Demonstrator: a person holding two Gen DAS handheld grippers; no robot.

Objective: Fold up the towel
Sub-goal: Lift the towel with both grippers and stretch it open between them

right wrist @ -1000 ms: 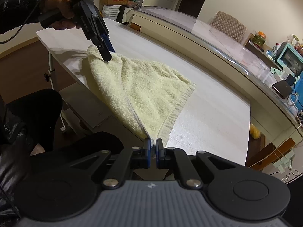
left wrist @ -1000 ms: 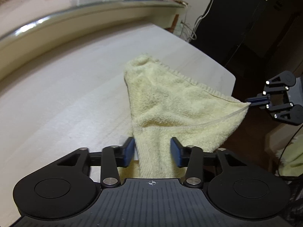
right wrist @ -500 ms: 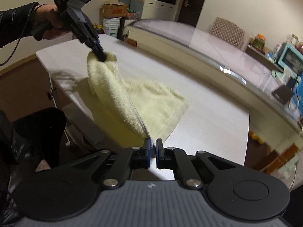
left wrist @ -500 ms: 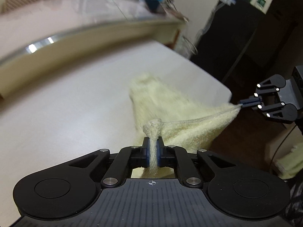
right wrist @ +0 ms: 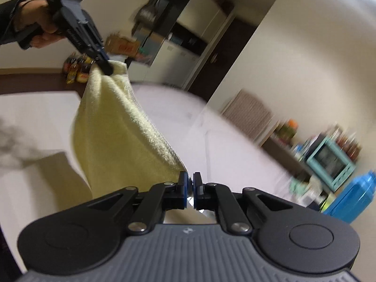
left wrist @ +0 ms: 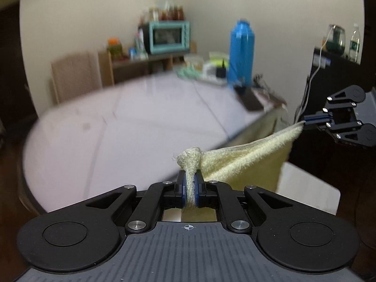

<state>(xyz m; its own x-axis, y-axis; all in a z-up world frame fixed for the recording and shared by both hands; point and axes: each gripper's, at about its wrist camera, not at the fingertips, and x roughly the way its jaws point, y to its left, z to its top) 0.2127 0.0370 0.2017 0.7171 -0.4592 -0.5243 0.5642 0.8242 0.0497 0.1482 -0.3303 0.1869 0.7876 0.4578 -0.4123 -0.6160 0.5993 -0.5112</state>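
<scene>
Blue flask (left wrist: pixel 242 54): stands on the tabletop (left wrist: pixel 131 127) beyond the towel; contents unseen.
Towel (left wrist: pixel 249 162): held up above the tabletop, stretched between both grippers (the rest hangs below).
Left gripper (left wrist: pixel 190 188): fingers pinch a bunched towel corner.
Right gripper (right wrist: pixel 190 189): fingers nearly together, pinching the towel's other corner.

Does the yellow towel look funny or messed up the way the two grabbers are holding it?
A little. The towel hangs in the air between the left gripper and right gripper, and the left corner is scrunched into a knob instead of lying flat. No tears or spills show.
</scene>
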